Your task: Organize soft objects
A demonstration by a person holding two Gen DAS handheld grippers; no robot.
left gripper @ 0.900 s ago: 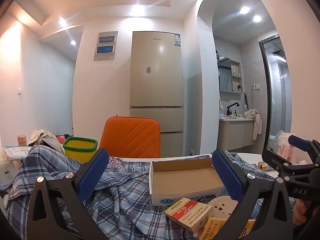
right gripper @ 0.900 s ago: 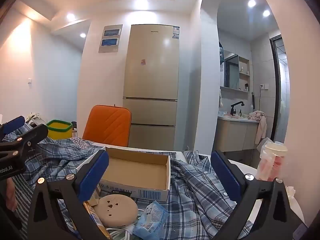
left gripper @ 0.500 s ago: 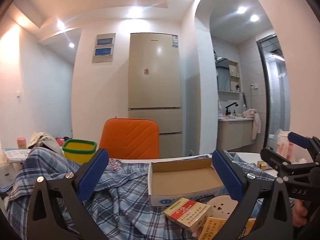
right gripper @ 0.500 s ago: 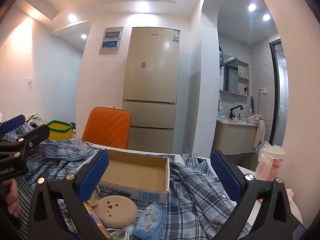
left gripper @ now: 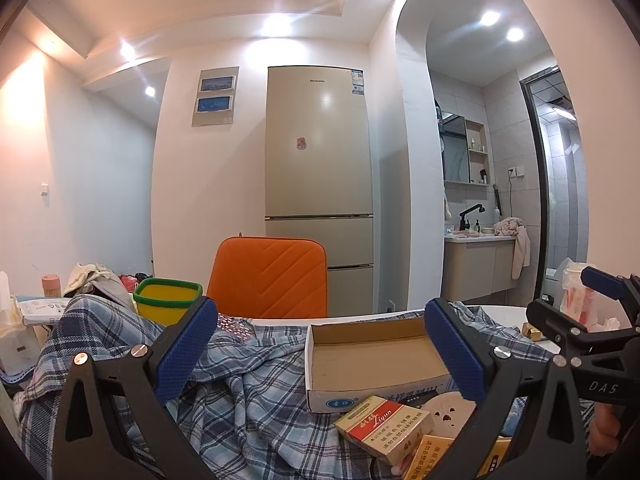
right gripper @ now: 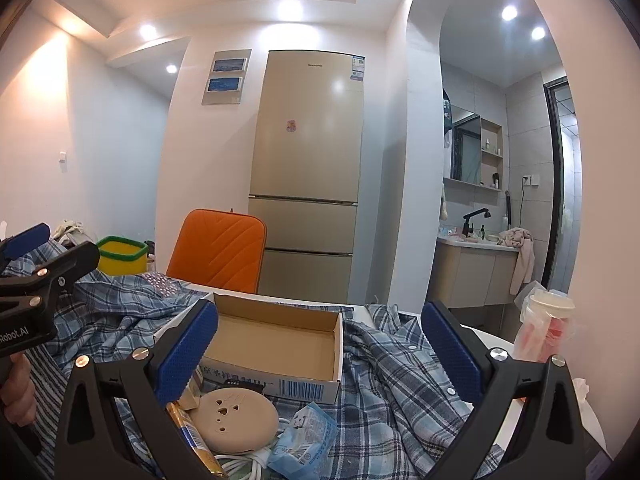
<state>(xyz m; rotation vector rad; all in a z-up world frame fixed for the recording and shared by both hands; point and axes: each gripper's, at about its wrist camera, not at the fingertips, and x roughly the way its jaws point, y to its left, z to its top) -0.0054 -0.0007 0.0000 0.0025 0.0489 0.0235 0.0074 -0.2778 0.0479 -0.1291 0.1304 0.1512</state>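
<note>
- On the counter (right gripper: pixel 496 340), a blue plaid shirt (right gripper: pixel 400 376) lies crumpled and spread over most of the top, reaching from the left edge across to the right edge.
- An open cardboard box (right gripper: pixel 276 344) sits on the shirt near the middle of the counter, its inside bare.
- Just in front of the box, toward the near edge, lie a round beige disc (right gripper: pixel 236 418) with small holes, a blue plastic packet (right gripper: pixel 304 436) and a white cord (right gripper: pixel 248 462), all close together.
- A red-and-gold carton (left gripper: pixel 384 428) rests on the shirt beside the disc, with yellow cartons (left gripper: pixel 448 456) right next to it.
- The left gripper (left gripper: pixel 320 354) hangs above the shirt with its jaws spread wide, nothing between them.
- The right gripper (right gripper: pixel 320 354) hangs over the box and disc, its jaws equally wide and holding nothing.
- At the right edge stands a white-lidded cup (right gripper: pixel 550 324) wrapped in clear plastic.
- Behind the far edge stand an orange chair (right gripper: pixel 220 248) and a yellow bin with a green rim (right gripper: pixel 120 256), with a tall beige fridge (right gripper: pixel 308 168) against the wall beyond.
</note>
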